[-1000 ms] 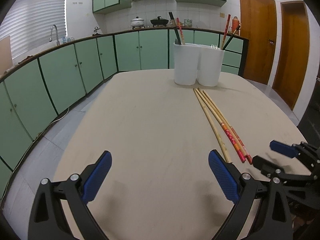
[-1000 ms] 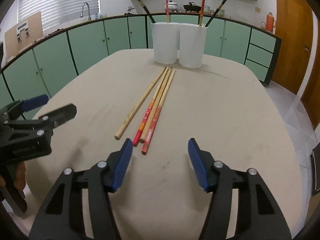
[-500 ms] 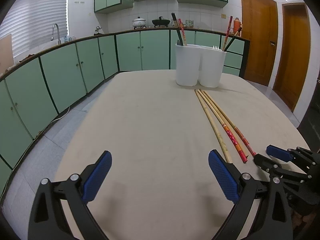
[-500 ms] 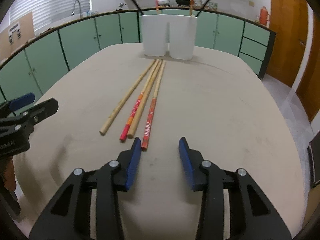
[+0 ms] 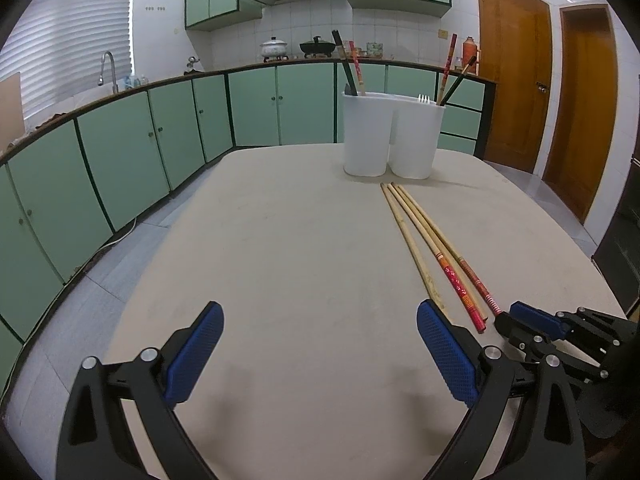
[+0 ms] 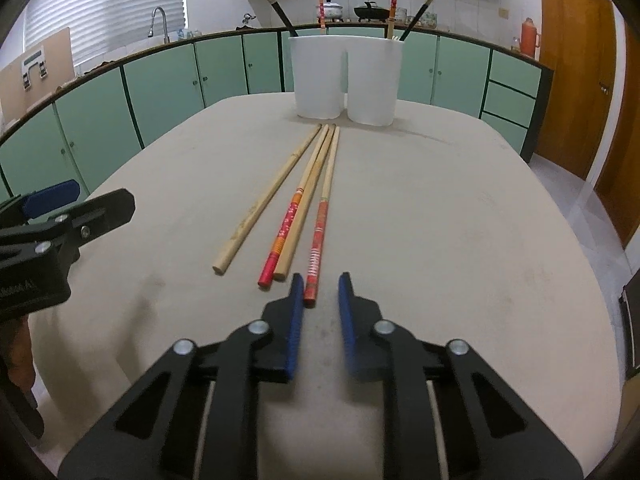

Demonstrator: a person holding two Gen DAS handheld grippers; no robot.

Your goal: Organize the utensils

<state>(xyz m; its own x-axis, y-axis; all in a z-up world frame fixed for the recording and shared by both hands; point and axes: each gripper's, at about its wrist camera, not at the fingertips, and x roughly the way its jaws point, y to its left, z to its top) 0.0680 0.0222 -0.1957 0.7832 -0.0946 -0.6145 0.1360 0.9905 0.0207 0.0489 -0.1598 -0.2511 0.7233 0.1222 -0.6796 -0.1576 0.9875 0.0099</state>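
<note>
Several chopsticks lie side by side on the beige table (image 6: pixel 460 240): a plain bamboo one (image 6: pixel 272 196), a red-and-orange-ended pair (image 6: pixel 298 208) and a red-ended one (image 6: pixel 322 216). They also show in the left wrist view (image 5: pixel 424 236). A white two-part utensil holder (image 6: pixel 346 80) with upright chopsticks stands at the far end; it shows in the left wrist view (image 5: pixel 390 136) too. My right gripper (image 6: pixel 319 292) is partly closed, empty, its jaws straddling the near tip of the red-ended chopstick. My left gripper (image 5: pixel 320 344) is wide open and empty, left of the chopsticks.
Green kitchen cabinets (image 5: pixel 120 152) curve around the table's left and far sides. Wooden doors (image 5: pixel 516 80) stand at the right. The left gripper appears at the left edge of the right wrist view (image 6: pixel 60 220); the right gripper shows in the left wrist view (image 5: pixel 560 332).
My right gripper has moved forward to the near end of the red-ended chopstick and its jaws have narrowed from wide open. The left gripper has barely moved.
</note>
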